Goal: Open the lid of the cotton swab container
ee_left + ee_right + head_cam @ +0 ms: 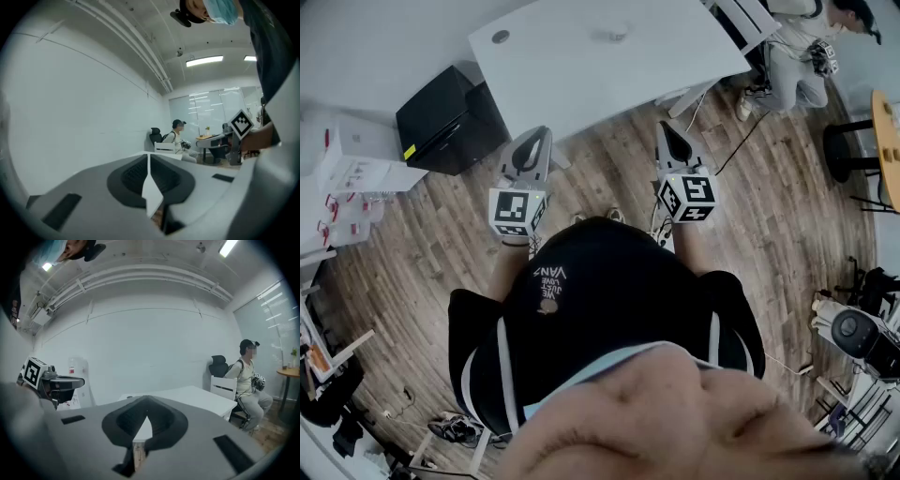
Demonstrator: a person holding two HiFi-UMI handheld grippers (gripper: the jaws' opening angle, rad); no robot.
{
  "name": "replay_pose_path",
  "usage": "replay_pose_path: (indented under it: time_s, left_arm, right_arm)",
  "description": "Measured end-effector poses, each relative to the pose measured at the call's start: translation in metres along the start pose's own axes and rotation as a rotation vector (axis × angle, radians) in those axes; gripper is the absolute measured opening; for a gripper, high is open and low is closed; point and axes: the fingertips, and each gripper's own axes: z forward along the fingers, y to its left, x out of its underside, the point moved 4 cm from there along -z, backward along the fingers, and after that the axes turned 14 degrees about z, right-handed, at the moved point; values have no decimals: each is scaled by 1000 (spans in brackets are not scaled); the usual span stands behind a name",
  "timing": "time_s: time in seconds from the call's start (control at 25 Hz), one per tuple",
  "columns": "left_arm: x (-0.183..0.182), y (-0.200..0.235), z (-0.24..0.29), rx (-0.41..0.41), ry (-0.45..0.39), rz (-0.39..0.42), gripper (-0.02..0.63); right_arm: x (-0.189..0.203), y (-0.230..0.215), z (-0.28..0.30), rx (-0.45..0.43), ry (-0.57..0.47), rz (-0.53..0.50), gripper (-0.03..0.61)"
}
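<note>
Two closed, empty hand-held grippers

Both grippers out over wood floor, jaws together: left gripper at 11, right gripper at 1, marker cubes facing up. White table just ahead at 12. Black box at 10, white cartons at 9, seated person at 2

I see a smooth, matt white bench at twelve o'clock, a grained wood-plank floor around it, and matt grey plastic on the left gripper and right gripper.
</note>
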Motion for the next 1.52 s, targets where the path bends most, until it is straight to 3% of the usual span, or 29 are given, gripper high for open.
replay_pose_path:
  time_s: [0.6,1.32,1.52]
  left_arm:
    - [1,-11,9,-17,13,-17,29]
    - [-5,-48,35,-102,45,-58,29]
    - [-1,-42,41,-109,62,-60,31]
  right_arm:
    - [-3,-15,0,-25,2,11,12]
    - [-6,-67,2,-106,43,28,12]
    - [-3,-68,15,-113,53,37,12]
